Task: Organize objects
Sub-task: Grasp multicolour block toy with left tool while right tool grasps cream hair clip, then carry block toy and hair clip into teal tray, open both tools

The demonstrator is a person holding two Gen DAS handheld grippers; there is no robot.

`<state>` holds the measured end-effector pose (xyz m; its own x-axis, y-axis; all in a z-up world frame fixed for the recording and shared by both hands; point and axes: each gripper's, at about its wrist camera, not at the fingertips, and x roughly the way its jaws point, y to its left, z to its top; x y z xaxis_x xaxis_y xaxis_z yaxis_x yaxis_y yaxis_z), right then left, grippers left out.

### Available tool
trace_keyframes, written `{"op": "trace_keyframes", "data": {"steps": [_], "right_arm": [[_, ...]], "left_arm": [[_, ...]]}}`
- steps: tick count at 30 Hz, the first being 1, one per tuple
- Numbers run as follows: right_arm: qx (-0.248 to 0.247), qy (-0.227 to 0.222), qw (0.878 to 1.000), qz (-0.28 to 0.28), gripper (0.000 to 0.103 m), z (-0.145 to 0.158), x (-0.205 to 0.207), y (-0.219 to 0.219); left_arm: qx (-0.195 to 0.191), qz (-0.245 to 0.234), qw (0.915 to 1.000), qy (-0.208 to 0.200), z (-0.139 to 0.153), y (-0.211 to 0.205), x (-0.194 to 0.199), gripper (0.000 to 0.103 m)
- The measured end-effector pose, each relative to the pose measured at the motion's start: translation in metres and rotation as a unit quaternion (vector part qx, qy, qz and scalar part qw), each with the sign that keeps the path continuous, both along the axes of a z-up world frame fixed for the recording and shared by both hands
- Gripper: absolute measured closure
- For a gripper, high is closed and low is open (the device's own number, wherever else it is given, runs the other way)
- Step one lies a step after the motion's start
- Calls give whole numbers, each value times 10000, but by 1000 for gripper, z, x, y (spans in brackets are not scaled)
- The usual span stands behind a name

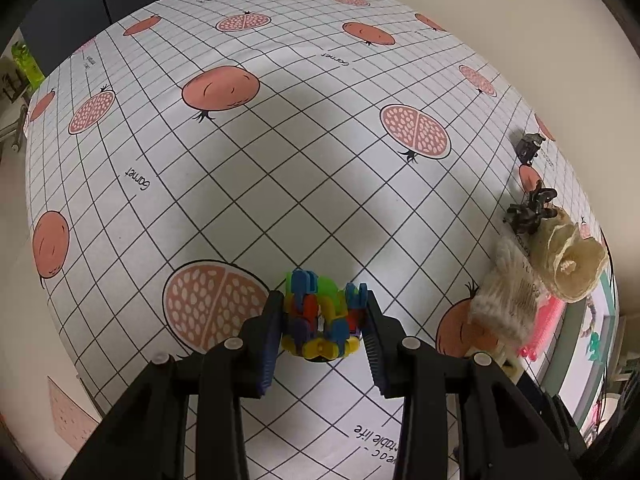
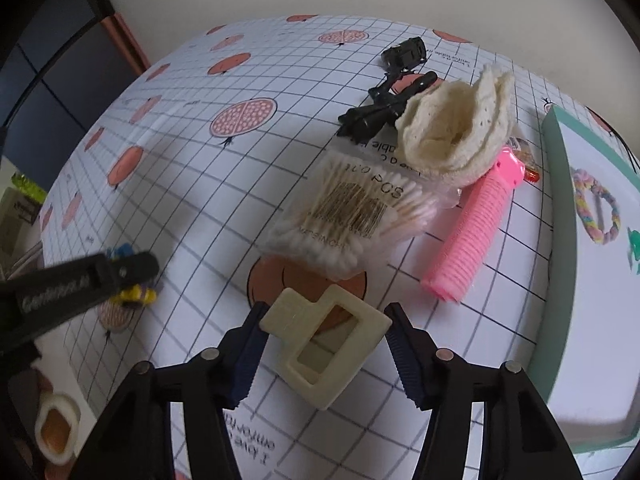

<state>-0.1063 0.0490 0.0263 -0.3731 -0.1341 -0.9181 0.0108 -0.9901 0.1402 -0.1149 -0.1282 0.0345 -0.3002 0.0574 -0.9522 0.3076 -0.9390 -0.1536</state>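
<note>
Glossy plastic toy (image 1: 320, 316); matt printed tablecloth (image 1: 280, 168); ribbed pink plastic roller (image 2: 472, 236).

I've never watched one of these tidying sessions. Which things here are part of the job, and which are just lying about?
In the job now:
- colourful block toy, between the left gripper fingers
- cream clip, between the right gripper fingers

Lying about, likely awaiting sorting:
- cotton swab pack
- pink roller
- cream cloth
- black clips
</note>
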Motion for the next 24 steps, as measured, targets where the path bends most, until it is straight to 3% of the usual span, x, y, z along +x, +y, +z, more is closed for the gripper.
{"op": "trace_keyframes", "data": {"steps": [10,24], "right_arm": [[-167,367,9991,159,43,36,25,18],[-305,938,9929,-665,43,72,50,104]], "left_arm": [[-74,-20,9999,155,9,9,-1,64],[-235,-398,9982,394,23,47,5,64]]}}
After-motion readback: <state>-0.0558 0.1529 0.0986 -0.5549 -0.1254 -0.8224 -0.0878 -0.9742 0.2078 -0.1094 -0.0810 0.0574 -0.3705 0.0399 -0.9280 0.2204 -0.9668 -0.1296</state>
